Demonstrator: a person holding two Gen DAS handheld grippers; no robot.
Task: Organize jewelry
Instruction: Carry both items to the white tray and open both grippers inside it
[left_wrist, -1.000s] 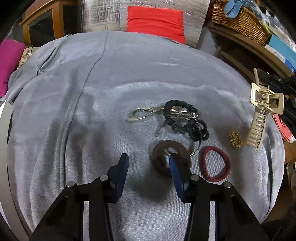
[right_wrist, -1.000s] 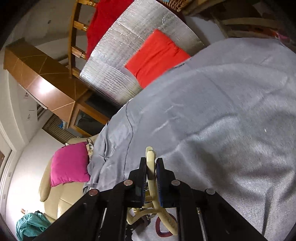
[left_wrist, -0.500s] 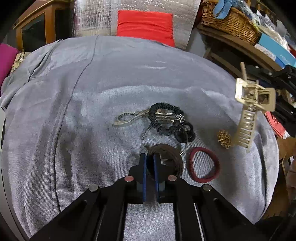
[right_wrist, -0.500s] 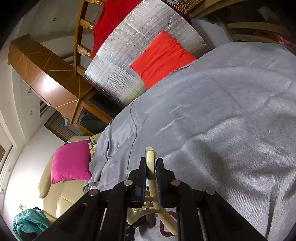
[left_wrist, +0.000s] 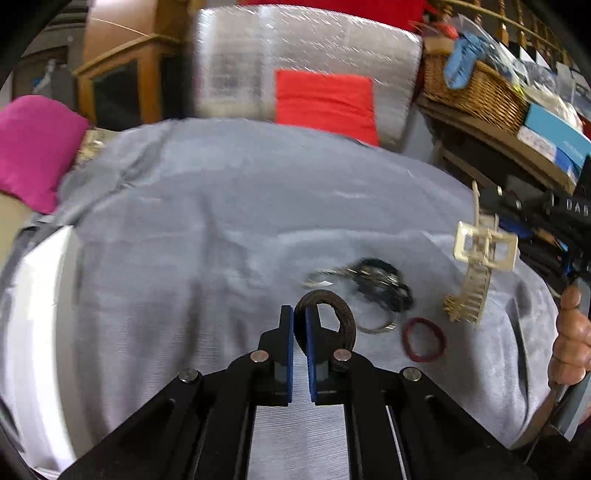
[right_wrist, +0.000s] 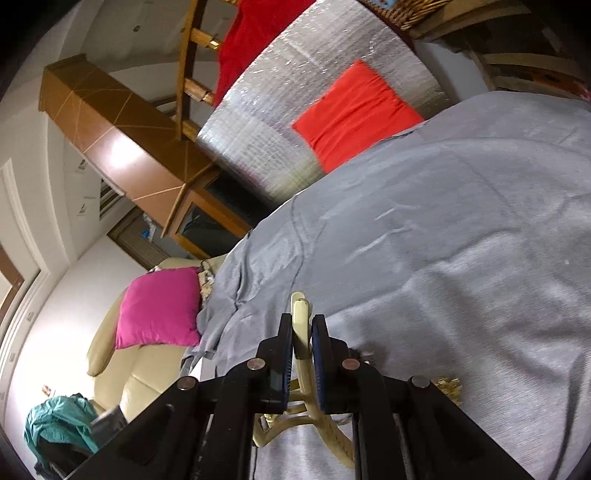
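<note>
Grey cloth (left_wrist: 229, 206) covered the table, smooth over most of its left half, with the jewelry gathered toward the right edge. At the far left a magenta cushion (left_wrist: 33, 147) sat off the table's left edge. Left of that cluster, the left claw (left_wrist: 299, 325) was pressed together on a brown ring-shaped hair tie (left_wrist: 332, 314), pinching its left side so that the loop stood up off the cloth, tilted to the right of the blue pads. Behind the loop lay a tangle of black scrunchie and silver chain (left_wrist: 373, 282), touching a thin silver bangle (left_wrist: 380, 326). Just right of that bangle a red hair tie (left_wrist: 423, 339) lay flat by itself.

Farther right, the beige hair clip (left_wrist: 480, 266) hung in the air above the table's right edge, teeth pointing down, its handle pinched in the right claw (right_wrist: 302, 332), whose pads were closed on it. The person's hand (left_wrist: 570, 336) gripped that tool's handle at the right rim of the left wrist view. A small gold trinket (right_wrist: 448, 386) lay on the cloth beside the right claw.

Past the table's far right corner a wicker basket (left_wrist: 476, 92) held a blue cloth (left_wrist: 463, 62) and blurred odds and ends I could not make out.
</note>
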